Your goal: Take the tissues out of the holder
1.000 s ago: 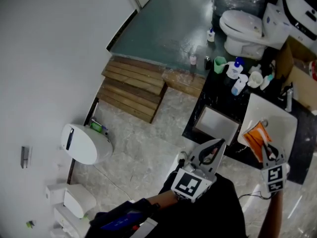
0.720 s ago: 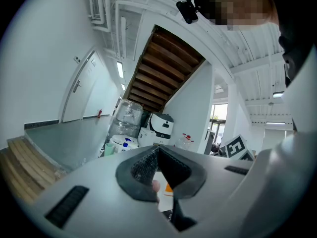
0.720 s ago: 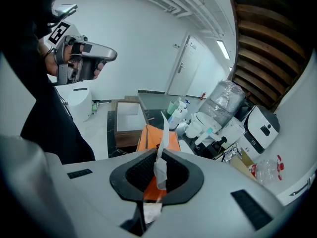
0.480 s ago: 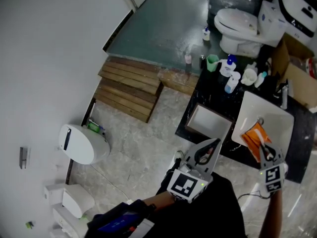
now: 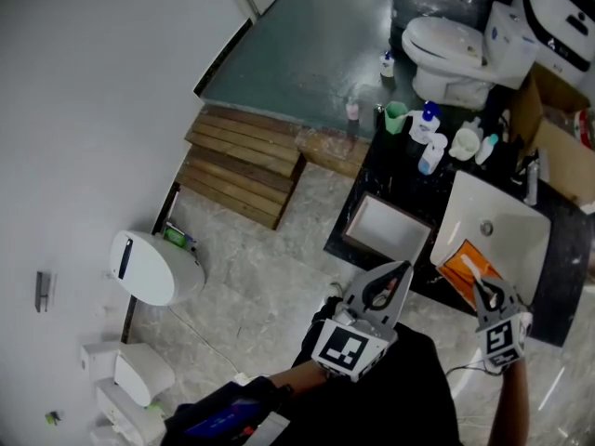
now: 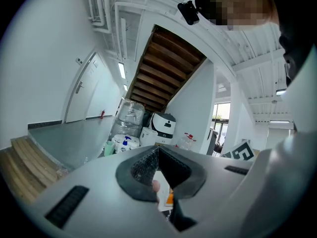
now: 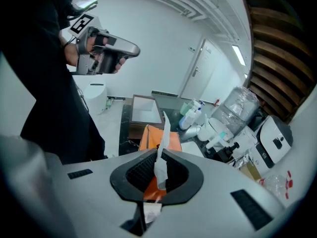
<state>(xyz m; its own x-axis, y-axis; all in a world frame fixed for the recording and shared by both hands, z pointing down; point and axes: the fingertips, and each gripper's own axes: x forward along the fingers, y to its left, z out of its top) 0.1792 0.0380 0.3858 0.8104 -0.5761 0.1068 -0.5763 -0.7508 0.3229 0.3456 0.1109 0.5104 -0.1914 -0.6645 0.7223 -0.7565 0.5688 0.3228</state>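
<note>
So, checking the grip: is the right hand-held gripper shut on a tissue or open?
Shut on the tissue: the right hand-held gripper's jaws pinch the white strip.

Black counter (image 5: 374, 191): dark, glossy top. White basin (image 5: 502, 221) set in right part; tap (image 5: 532, 179) at far rim. White open box (image 5: 386, 232) just left of basin. Far end: green cup (image 5: 396, 116), blue-capped bottles (image 5: 426, 124), white mug (image 5: 465, 144), clustered close. Orange holder (image 5: 460, 266) at basin's near rim; contact unclear.
</note>
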